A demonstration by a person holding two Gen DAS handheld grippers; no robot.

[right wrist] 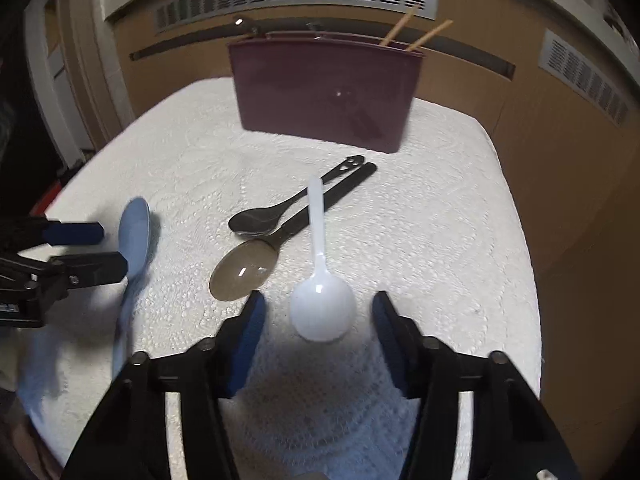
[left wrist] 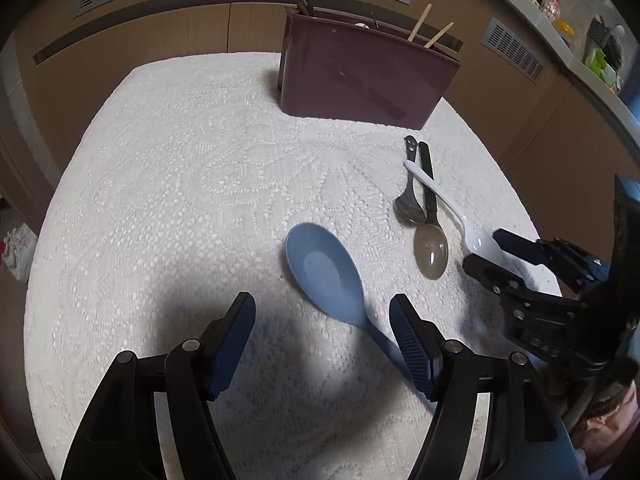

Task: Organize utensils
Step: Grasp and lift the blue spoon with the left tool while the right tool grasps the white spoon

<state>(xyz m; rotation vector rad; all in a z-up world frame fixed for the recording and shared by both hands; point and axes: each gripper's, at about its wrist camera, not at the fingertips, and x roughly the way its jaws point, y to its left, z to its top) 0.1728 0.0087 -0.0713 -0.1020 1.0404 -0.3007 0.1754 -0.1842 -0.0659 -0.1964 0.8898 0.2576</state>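
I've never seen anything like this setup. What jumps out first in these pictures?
Probably the big blue spoon lying on the white lace tablecloth, right ahead of the open left gripper. Next, the white plastic spoon, its bowl between the fingers of the open right gripper, crossing two dark spoons. Behind stands a maroon utensil holder with wooden sticks poking out.
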